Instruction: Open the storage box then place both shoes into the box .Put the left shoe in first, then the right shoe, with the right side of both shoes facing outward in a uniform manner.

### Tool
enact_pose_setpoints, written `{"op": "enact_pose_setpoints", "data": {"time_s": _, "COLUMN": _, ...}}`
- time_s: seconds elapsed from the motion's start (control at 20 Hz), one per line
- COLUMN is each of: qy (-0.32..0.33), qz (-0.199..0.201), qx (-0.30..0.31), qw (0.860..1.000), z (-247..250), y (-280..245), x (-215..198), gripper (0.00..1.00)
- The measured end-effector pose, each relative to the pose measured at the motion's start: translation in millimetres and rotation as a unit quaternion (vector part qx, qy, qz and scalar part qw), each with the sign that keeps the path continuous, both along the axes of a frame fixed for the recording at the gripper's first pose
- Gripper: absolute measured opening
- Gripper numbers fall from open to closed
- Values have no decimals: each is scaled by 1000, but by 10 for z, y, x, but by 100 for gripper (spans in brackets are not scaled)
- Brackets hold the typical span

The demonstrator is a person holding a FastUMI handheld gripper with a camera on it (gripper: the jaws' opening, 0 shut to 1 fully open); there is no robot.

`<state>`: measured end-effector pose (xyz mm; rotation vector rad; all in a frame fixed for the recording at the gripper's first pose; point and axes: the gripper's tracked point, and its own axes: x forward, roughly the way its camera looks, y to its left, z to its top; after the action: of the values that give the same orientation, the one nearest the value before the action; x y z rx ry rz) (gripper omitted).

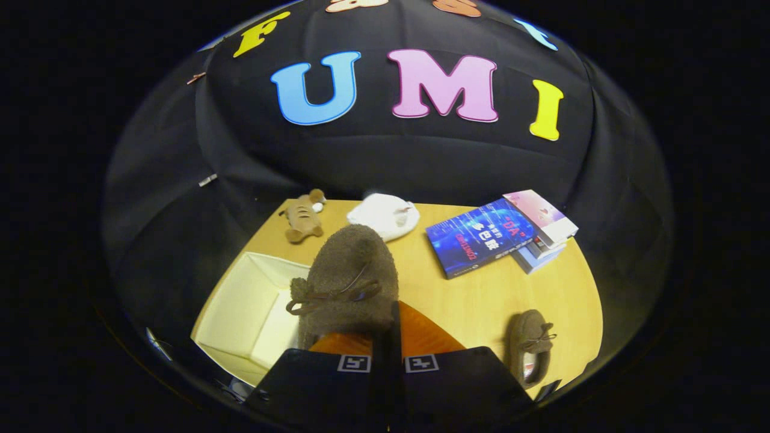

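Shoe [349, 282], brown and fuzzy, sits clamped in my closed gripper [388, 337], raised beside the open box [240, 300].

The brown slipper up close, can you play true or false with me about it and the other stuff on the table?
1. The gripper has the brown slipper pinched between its fingers. True.
2. The storage box is shut. False: it is open, its pale inside showing.
3. The second slipper lies on the table. True.
4. The second slipper is inside the box. False: it lies on the held slipper's other side.
5. The books are stacked beyond the fingers. True.
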<state>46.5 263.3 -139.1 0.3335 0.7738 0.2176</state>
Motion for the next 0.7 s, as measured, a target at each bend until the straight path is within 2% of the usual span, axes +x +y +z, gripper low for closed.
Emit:
{"op": "enact_pose_setpoints", "data": {"time_s": 0.3, "qy": 20, "qz": 29, "qx": 42, "qw": 998, "z": 223, "y": 1111, "x": 112, "gripper": 6}}
{"op": "enact_pose_setpoints", "data": {"time_s": 0.45, "qy": 44, "qz": 30, "qx": 40, "qw": 998, "z": 60, "y": 1545, "x": 91, "gripper": 6}}
{"op": "enact_pose_setpoints", "data": {"time_s": 0.7, "qy": 117, "qz": 20, "qx": 33, "qw": 992, "z": -425, "y": 1997, "x": -165, "gripper": 6}}
